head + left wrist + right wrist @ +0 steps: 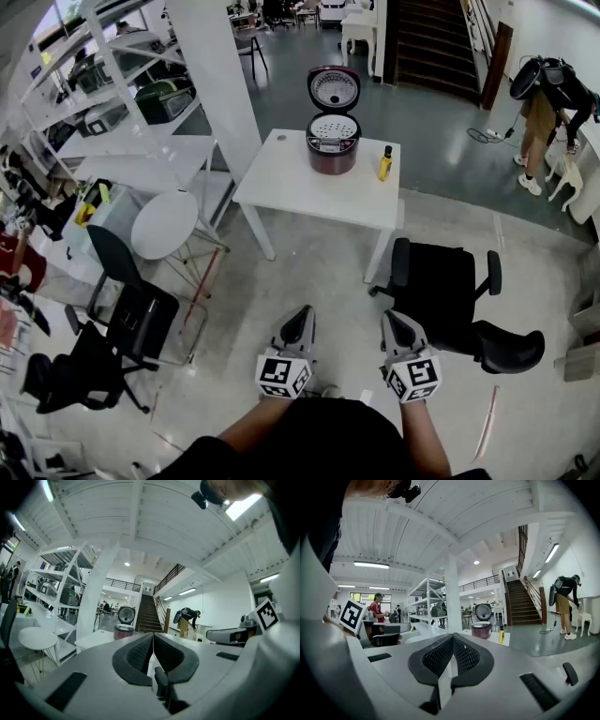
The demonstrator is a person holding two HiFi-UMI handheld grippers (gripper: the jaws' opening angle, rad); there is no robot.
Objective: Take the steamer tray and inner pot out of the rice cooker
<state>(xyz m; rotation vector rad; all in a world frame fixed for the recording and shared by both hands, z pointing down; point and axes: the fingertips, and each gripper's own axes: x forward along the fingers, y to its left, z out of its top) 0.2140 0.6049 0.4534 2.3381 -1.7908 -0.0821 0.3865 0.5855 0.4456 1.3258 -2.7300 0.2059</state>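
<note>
The dark-red round rice cooker (333,142) sat near the white surface's (295,183) far edge, well beyond the left hand-held gripper (301,319) and right hand-held gripper (394,323), each closed and empty.

Bright, even white light from ceiling strips (371,565) at ten o'clock — soft shadows, strong fisheye bending, black corners.

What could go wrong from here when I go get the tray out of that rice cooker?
The black office chair stands in front of the table; you might bump it. The yellow bottle beside the rice cooker could get knocked over. Left gripper and right gripper are shut; open them before the steamer tray.
</note>
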